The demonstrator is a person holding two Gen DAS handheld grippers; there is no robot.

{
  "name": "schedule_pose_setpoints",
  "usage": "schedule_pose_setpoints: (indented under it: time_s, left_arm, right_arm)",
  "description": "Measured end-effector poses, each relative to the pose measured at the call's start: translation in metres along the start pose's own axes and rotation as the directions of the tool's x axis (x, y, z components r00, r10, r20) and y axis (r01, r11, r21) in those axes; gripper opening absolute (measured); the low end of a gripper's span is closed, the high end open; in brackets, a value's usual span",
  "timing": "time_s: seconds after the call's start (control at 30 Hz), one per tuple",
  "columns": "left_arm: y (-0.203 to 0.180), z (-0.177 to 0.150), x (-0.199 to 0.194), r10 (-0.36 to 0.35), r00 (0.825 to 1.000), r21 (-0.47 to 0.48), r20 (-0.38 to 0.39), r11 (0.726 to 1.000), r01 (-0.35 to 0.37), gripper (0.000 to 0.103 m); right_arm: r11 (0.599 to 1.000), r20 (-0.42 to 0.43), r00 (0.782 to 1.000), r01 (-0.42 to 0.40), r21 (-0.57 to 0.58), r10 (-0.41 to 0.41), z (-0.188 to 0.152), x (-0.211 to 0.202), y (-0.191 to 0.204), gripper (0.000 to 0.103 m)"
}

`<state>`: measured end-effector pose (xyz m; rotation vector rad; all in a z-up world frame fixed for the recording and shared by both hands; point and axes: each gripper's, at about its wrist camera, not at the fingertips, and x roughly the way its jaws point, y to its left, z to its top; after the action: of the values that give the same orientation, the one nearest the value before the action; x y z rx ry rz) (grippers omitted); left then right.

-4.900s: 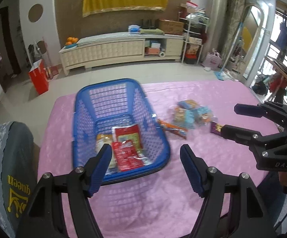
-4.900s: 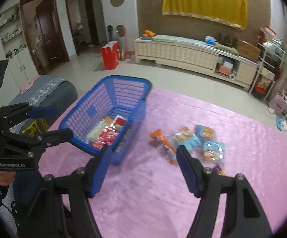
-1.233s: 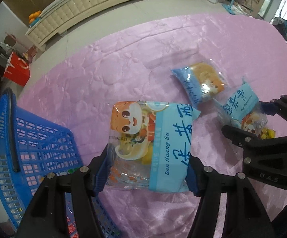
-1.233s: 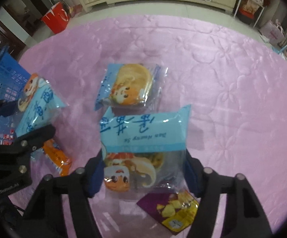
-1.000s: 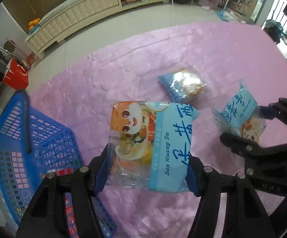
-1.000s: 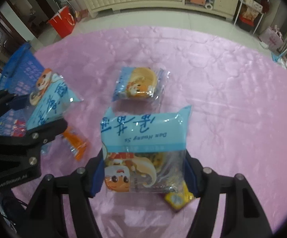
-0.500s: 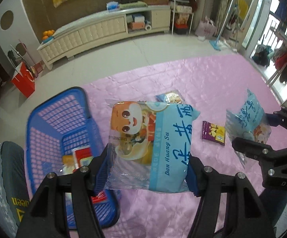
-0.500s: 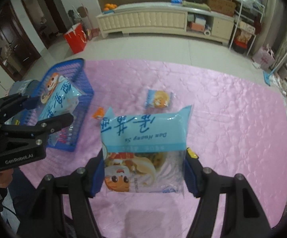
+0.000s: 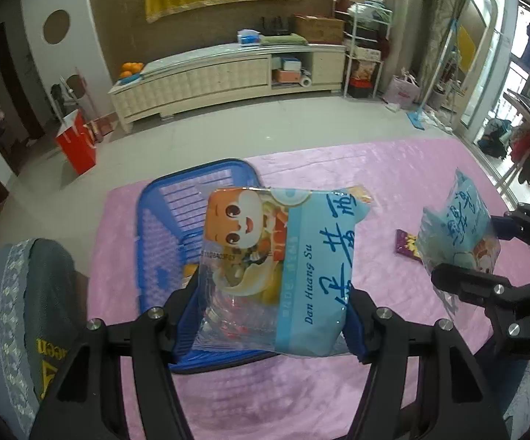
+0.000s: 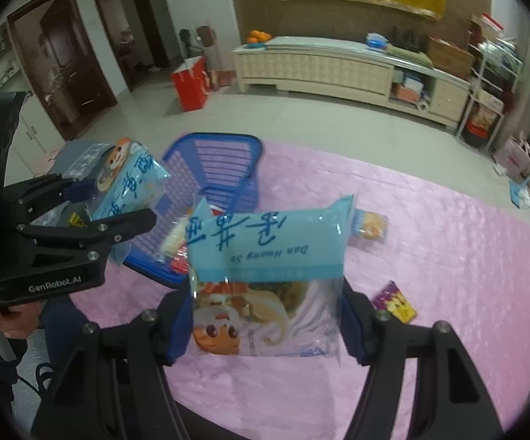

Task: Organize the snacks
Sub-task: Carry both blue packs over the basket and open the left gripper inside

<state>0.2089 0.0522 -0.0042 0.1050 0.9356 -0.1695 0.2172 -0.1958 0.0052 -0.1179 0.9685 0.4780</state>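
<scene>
While each pinches a light-blue snack packet between its pads, the left gripper and right gripper hang above a pink-covered worktop. The left gripper's packet shows a cartoon face and sits in front of the blue basket, which already holds red and yellow packs. The right gripper's packet is upside down to its camera. Farther out on the cloth lie a small purple packet and a bun packet. Beyond, a cream sideboard lines the wall.
</scene>
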Motion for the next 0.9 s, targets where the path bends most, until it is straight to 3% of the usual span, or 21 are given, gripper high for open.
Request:
schedule_pose_setpoints:
  time_s: [0.37,0.67,0.9]
  left_arm:
    - [0.068,-0.022,-0.013,0.041,0.999,-0.065,-0.004,0.997,-0.041,0.062]
    - [0.078,-0.038,0.029,-0.009,0.999,-0.032,-0.051,0.999,0.007,0.063]
    - [0.082,-0.047,0.066,-0.057,0.992,-0.044,-0.117,0.998,0.052,0.065]
  right_arm:
    - [0.996,0.015,0.998,-0.065,-0.068,0.066,0.017,0.032,0.051,0.071]
    - [0.994,-0.055,0.996,-0.076,-0.082,0.071,0.019,0.08,0.072,0.071]
    - [0.996,-0.101,0.993,-0.062,-0.062,0.055,0.012,0.094,0.068,0.071]
